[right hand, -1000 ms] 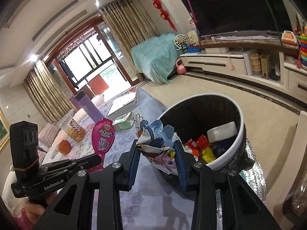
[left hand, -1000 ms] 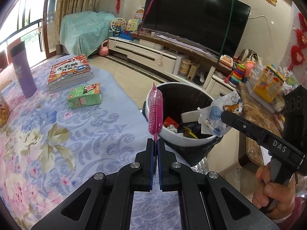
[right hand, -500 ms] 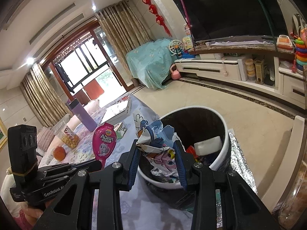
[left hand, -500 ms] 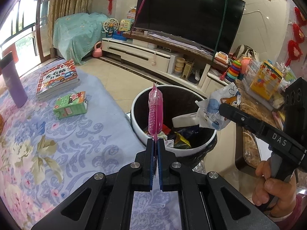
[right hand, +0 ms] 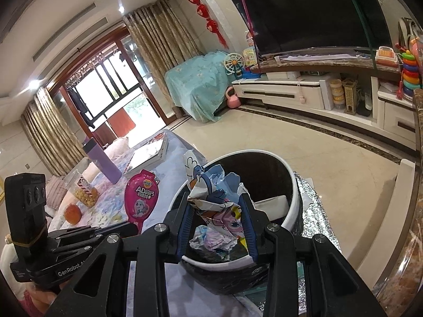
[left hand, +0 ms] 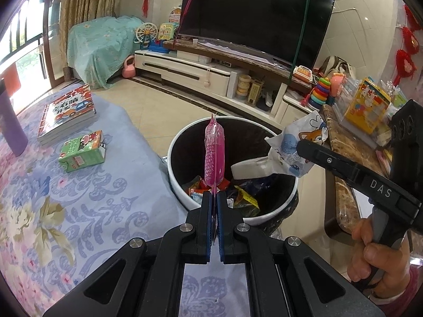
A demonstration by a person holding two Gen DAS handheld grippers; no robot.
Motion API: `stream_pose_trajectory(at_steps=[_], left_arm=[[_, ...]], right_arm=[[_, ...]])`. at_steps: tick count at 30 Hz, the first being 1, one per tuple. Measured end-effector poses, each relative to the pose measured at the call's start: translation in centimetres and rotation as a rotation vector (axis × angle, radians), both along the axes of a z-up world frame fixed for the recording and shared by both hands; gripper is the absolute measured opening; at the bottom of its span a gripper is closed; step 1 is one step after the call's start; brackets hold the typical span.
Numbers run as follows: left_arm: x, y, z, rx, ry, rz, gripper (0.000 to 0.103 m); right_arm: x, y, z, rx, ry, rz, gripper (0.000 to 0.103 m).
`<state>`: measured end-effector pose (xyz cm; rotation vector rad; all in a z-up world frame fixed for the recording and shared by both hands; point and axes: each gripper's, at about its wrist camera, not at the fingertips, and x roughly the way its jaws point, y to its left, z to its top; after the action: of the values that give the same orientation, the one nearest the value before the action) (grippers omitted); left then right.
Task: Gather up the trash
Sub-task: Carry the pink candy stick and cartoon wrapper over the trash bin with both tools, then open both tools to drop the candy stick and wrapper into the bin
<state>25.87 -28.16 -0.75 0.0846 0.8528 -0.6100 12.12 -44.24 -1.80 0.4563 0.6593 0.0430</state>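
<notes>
My left gripper (left hand: 216, 198) is shut on the bottom edge of a flat pink snack packet (left hand: 214, 155), which stands upright over the near rim of the round white trash bin (left hand: 182, 190). Seen from the right wrist, the same pink packet (right hand: 141, 200) hangs left of the bin (right hand: 294, 185). My right gripper (right hand: 218, 208) is shut on a crumpled cartoon-printed wrapper (right hand: 214, 195) above the bin's opening; that wrapper (left hand: 293, 145) shows at the bin's right rim in the left view. The bin's dark inside holds several wrappers and a white piece (left hand: 249, 167).
A table with a blue floral cloth (left hand: 79, 211) carries a green carton (left hand: 82, 152), stacked books (left hand: 67, 112) and a purple bottle (right hand: 101, 159). A snack jar (right hand: 82, 189) and an orange (right hand: 71, 211) lie further left. A marble-topped cabinet (left hand: 341, 145) stands right of the bin. A hand (left hand: 375, 253) holds the right gripper.
Both grippers have drifted toward the bin with their trash still held. The bin now sits closer to the middle of both views, under the pink packet and the wrapper.
</notes>
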Motion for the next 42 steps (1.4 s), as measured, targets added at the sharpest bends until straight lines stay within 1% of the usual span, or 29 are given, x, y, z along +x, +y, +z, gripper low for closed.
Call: stream_pose_trajectory(at_steps=[19,30,42], left_arm=[[2.1,-2.0,-0.8,0.023,0.009,-0.008,0.002],[3.4,-2.9,-1.6,0.035,0.028,-0.015,0.002],[3.9,-3.6,-1.9,0.05,0.034,-0.02,0.002]], right_arm=[[1.5,-0.8,-0.9,-0.004,0.037,-0.001,0.035],[2.6,-1.1,-1.1,-0.008,0.059,-0.002,0.035],[3.4,-1.5,-1.6,-0.006,0.087,-0.007,0.035]])
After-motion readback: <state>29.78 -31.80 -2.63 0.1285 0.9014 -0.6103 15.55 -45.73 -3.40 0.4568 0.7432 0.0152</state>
